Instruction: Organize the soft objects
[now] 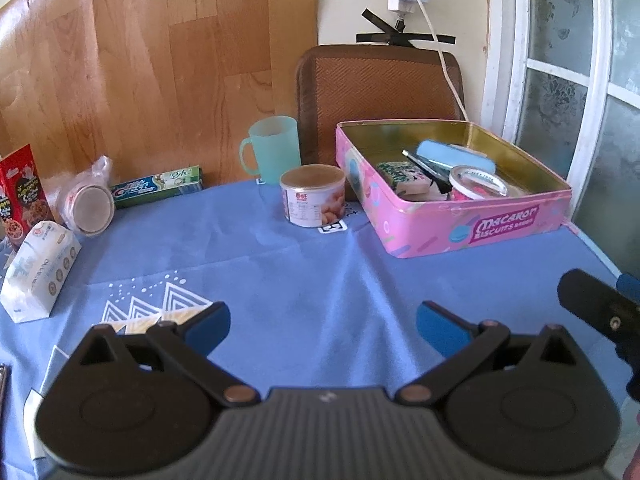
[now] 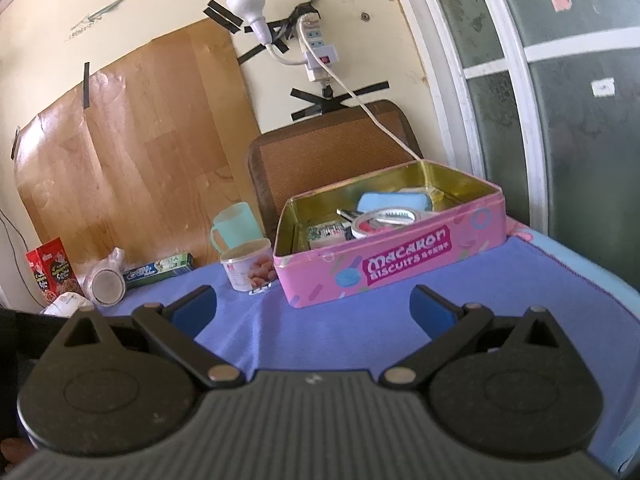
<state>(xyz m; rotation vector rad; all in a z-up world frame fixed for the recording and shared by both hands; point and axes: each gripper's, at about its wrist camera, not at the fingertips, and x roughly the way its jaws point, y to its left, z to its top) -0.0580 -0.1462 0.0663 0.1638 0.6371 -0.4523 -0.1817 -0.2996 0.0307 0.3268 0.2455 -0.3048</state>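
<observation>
While both grippers hover wide open and empty, the white soft pack [image 1: 38,268] lies far off the left gripper [image 1: 323,322] to its left, long axis running away; the right gripper [image 2: 313,307] faces the pink tin [image 2: 394,256], farther off.

The left gripper [image 1: 323,327] hangs level with its blue-padded fingers [image 1: 212,326] spread wide, nothing between them. The right gripper [image 2: 313,310] is spread just as wide and holds nothing, tilted slightly, it seems.
</observation>
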